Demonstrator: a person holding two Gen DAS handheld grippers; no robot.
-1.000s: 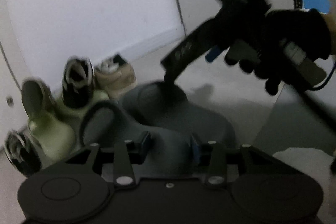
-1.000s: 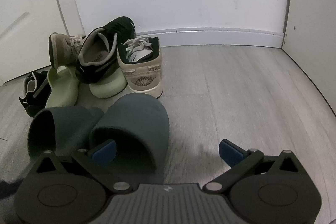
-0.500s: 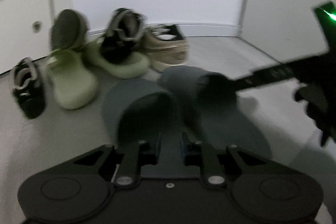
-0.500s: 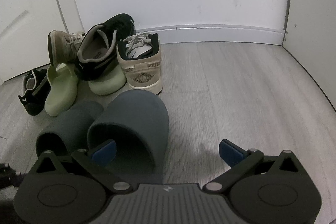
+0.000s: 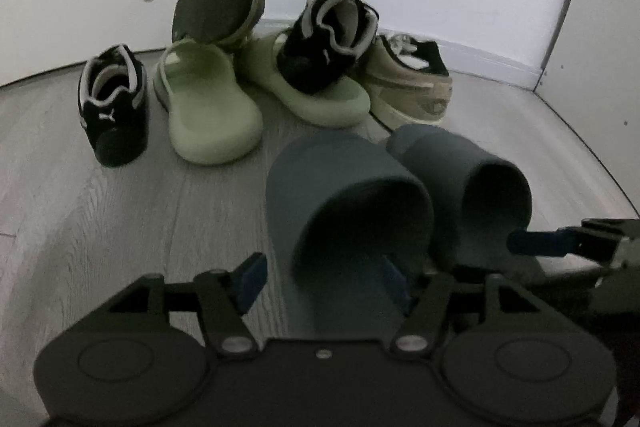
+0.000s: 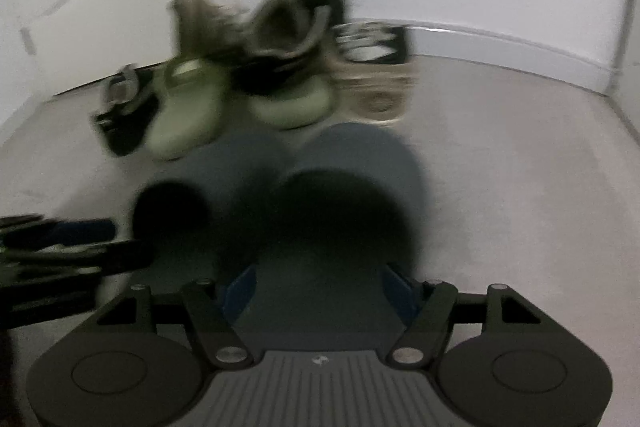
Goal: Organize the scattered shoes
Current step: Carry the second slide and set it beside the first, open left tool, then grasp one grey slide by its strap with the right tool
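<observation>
Two grey-blue slippers lie side by side on the floor. In the left wrist view my left gripper (image 5: 322,281) is open astride the heel of the left slipper (image 5: 348,195), with floor showing beside its left finger. The right slipper (image 5: 472,179) lies next to it, and a blue fingertip (image 5: 540,241) of the right gripper reaches its opening. The right wrist view is blurred; there my right gripper (image 6: 318,289) has its fingers against both sides of the right slipper's (image 6: 356,179) heel.
Behind the slippers lies a heap: a black sneaker (image 5: 114,107), two green slides (image 5: 208,107), another black sneaker (image 5: 328,39) on top of one slide, a beige sneaker (image 5: 412,87) and an upturned beige sneaker (image 5: 216,7). A white door (image 5: 80,7) and walls close the corner.
My left gripper swung to face the shoes and opened from nearly shut. My right gripper moved left over the right slipper and narrowed from wide open.
</observation>
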